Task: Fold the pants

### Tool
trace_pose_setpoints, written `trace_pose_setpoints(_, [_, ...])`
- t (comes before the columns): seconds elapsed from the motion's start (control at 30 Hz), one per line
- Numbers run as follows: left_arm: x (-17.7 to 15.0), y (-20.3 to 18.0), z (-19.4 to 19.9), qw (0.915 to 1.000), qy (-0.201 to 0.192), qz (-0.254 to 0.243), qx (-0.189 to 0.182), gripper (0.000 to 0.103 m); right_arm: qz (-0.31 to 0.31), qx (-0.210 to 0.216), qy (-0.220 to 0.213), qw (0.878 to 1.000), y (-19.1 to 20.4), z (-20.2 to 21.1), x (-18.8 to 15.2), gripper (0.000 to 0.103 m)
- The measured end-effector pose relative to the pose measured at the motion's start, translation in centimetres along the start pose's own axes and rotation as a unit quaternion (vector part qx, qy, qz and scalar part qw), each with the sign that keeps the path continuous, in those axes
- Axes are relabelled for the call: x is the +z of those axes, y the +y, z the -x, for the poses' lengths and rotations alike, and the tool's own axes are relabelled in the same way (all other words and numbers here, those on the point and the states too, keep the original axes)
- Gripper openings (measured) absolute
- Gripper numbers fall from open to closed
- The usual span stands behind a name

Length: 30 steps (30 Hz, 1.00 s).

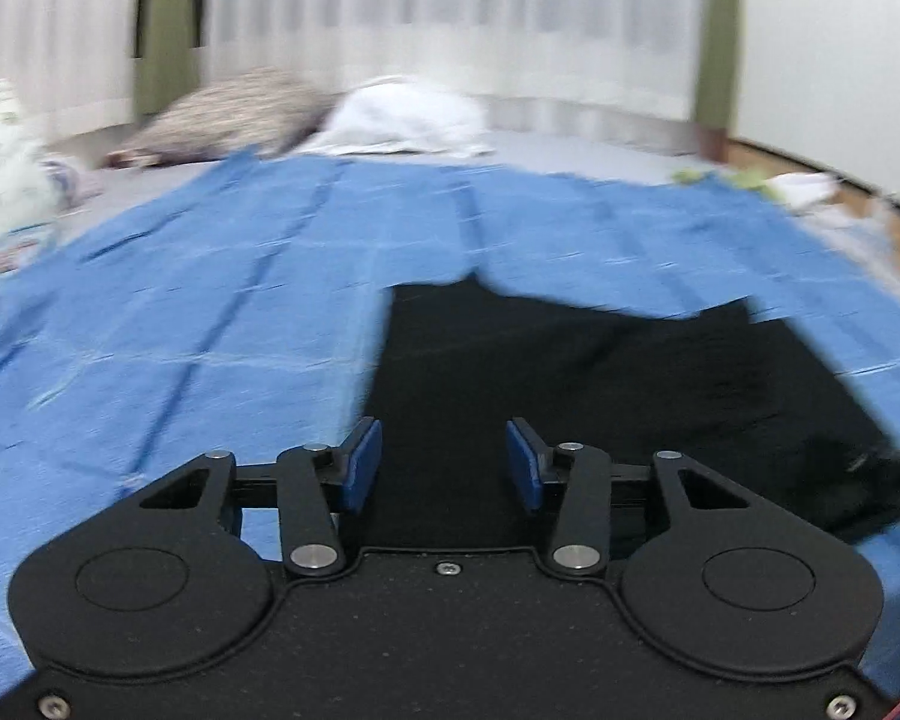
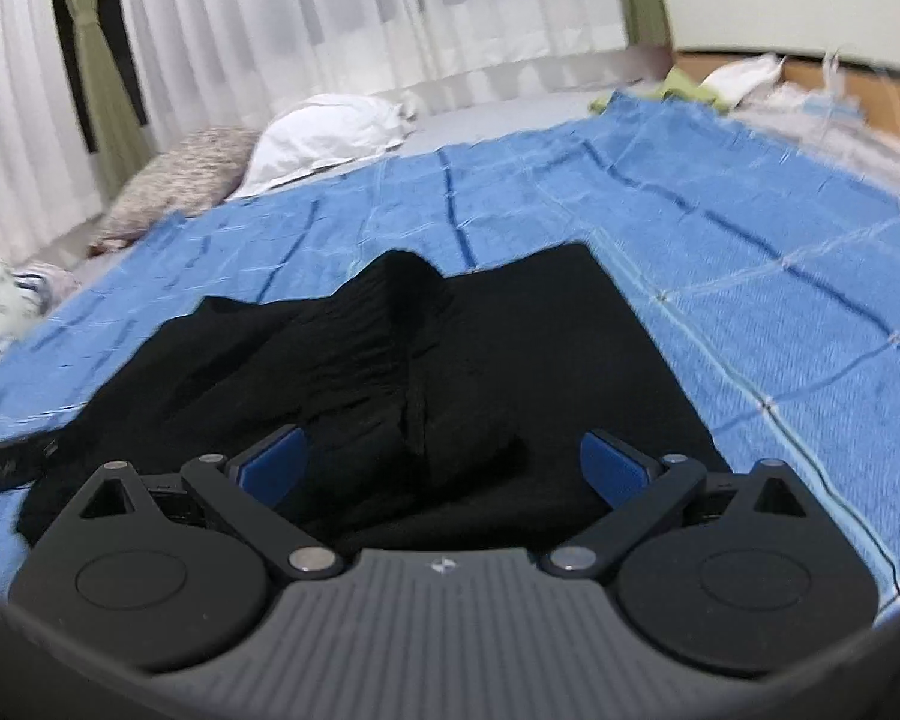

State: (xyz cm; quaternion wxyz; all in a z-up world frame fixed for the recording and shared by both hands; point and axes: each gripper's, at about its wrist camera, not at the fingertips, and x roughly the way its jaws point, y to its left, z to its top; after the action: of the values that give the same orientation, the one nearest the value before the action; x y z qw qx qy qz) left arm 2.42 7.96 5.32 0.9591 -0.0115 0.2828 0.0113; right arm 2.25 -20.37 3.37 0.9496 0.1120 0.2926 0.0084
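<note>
Pants (image 2: 450, 372): black, laid on a blue checked cloth (image 2: 750, 252) spread over a bed; long axis judged to run near to far, legs pointing far.

Left tongs (image 1: 444, 462): pads parted, nothing held; set over the near left part of the pants (image 1: 570, 372), whose straight left edge is seen just beyond the left pad.

Right tongs (image 2: 444, 468): spread wide, nothing held; set over the near middle of the pants. A raised ridge of bunched fabric is seen directly ahead between the pads; the right half lies flat, its right edge straight.

Nearer tongs to the bunched part: the right, by judgement.

Open room: bare cloth left, right and far. Pillows (image 2: 330, 132) lie well apart at the far edge.
</note>
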Motion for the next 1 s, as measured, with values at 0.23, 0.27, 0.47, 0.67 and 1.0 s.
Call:
trace_pose_setpoints(0.23, [-2.6, 1.1, -1.3, 0.9997, 0.022, -0.007, 0.011, 0.043, -0.008, -0.023, 0.036, 0.999, 2.0, -3.0, -0.2, 0.098])
trace_pose_setpoints(0.27, [-3.0, 0.9, -1.1, 0.9997, 0.018, -0.009, 0.013, 0.043, -0.002, -0.023, 0.034, 0.999, 2.3, -3.2, -0.3, 0.096])
trace_pose_setpoints(0.47, [-2.8, 0.4, -0.8, 0.9997, 0.021, 0.007, -0.012, 0.043, 0.004, -0.004, 0.001, 1.0, 1.7, -1.6, 0.7, 0.034])
trace_pose_setpoints(0.67, [-3.4, -0.8, 0.5, 0.999, 0.019, -0.017, -0.035, 0.043, 0.007, -0.047, -0.029, 0.998, -0.4, 0.3, 0.9, 0.025])
trace_pose_setpoints(1.0, [-3.4, -0.9, 1.6, 0.9981, 0.036, -0.007, -0.05, 0.043, 0.09, -0.102, -0.069, 0.988, 0.1, 1.6, 0.0, 0.033])
